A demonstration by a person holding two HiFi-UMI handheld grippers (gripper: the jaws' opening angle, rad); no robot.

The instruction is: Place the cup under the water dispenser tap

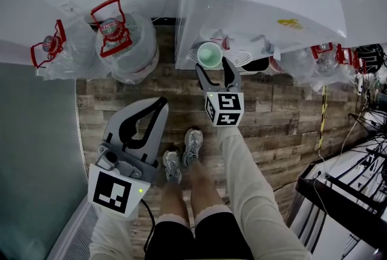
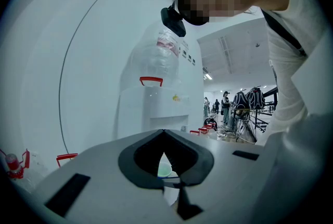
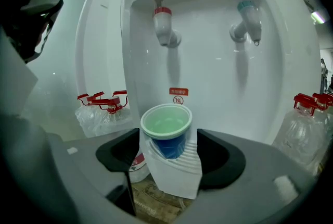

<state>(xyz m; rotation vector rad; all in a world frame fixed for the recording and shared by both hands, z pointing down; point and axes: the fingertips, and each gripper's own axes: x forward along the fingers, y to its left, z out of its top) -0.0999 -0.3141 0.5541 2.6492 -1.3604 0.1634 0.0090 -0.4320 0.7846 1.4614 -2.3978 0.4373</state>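
Left gripper [image 1: 161, 103] sits at 7 o'clock in the head view, jaws together on nothing, probably kept out of the way as a spare. Right gripper [image 1: 212, 63] points to 12 o'clock at the water dispenser [image 3: 208, 77], jaws spread wide around the cup [image 3: 166, 124] without pressing it. The cup stands upright on the ribbed drip tray [image 3: 179, 178] directly under the red tap [image 3: 163, 22], blue tap [image 3: 248, 14] at its 2 o'clock, so placement looks done.
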